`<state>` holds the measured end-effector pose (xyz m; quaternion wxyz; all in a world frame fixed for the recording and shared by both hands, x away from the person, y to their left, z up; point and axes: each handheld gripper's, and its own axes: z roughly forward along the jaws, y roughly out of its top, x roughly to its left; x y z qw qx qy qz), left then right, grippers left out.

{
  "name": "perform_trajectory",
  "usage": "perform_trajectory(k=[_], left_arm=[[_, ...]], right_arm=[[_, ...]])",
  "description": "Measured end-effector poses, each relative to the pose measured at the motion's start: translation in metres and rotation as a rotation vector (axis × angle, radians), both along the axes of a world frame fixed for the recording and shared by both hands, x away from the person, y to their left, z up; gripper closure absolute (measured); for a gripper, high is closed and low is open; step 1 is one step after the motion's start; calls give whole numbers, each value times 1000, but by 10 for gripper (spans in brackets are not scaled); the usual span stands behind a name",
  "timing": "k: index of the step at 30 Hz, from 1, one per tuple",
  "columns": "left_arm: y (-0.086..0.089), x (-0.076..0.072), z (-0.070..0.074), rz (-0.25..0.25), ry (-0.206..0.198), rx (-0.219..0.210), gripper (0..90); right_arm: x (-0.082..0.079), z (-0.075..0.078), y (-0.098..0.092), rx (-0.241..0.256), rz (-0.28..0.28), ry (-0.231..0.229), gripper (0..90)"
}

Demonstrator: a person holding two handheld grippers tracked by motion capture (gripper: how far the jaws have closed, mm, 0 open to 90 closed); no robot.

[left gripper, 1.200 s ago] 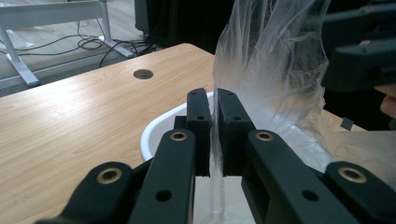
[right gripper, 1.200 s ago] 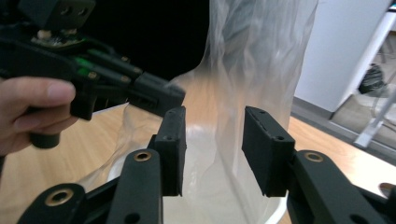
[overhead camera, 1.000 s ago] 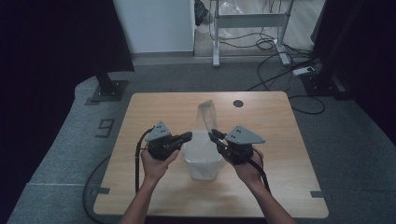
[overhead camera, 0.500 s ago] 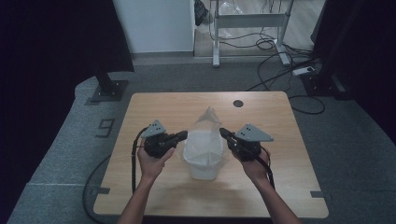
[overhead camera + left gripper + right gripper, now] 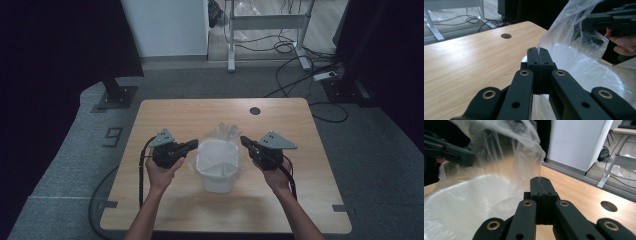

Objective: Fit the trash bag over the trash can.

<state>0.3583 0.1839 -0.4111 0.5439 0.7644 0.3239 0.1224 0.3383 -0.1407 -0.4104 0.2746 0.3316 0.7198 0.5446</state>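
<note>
The counter (image 5: 175, 112) carries a white bin (image 5: 218, 175) that stands between the two sets of fingers, on the midline of the person's reach. A clear plastic bag (image 5: 220, 134) is being fitted into it as a liner; its film balloons up past the far rim, beyond both fingertips, while the lower part sags into the bin's mouth.

The left gripper (image 5: 191, 145) sits just beside the bin's left rim and the right gripper (image 5: 245, 141) just beside its right rim. In the left gripper view the fingers (image 5: 534, 58) are pressed together with the bag's edge (image 5: 554, 30) rising from the seam between them; in the right gripper view the fingers (image 5: 536, 186) are likewise together, clamped on a fold of film (image 5: 534, 152).

The bag looks nearly weightless, limp and slippery, and likely to stretch or tear if tugged hard, so the hem is the place to hold it, on opposite sides as now, keeping the mouth spread. The bin seems light, stiff plastic that could slide or tip if the film drags on it; it is best taken by the rim.

Against the frame a second earlier, the bag no longer stands as a tall column above the fingers: it has come down and widened over the bin's opening, and both grippers have moved apart toward the rims.
</note>
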Motion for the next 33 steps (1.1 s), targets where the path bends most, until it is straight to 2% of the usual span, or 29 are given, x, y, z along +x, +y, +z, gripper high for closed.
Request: perform_trajectory(k=[8, 18, 27, 33], left_arm=[[6, 15, -12, 21, 68, -9, 900], [10, 24, -23, 39, 117, -15, 900], [11, 30, -30, 49, 161, -12, 900], [13, 28, -35, 47, 171, -4, 900]], right_arm=[[14, -16, -5, -7, -32, 44, 895], [24, -29, -6, -5, -43, 82, 895], [32, -38, -5, -27, -47, 116, 895], [32, -47, -3, -44, -43, 133, 895]])
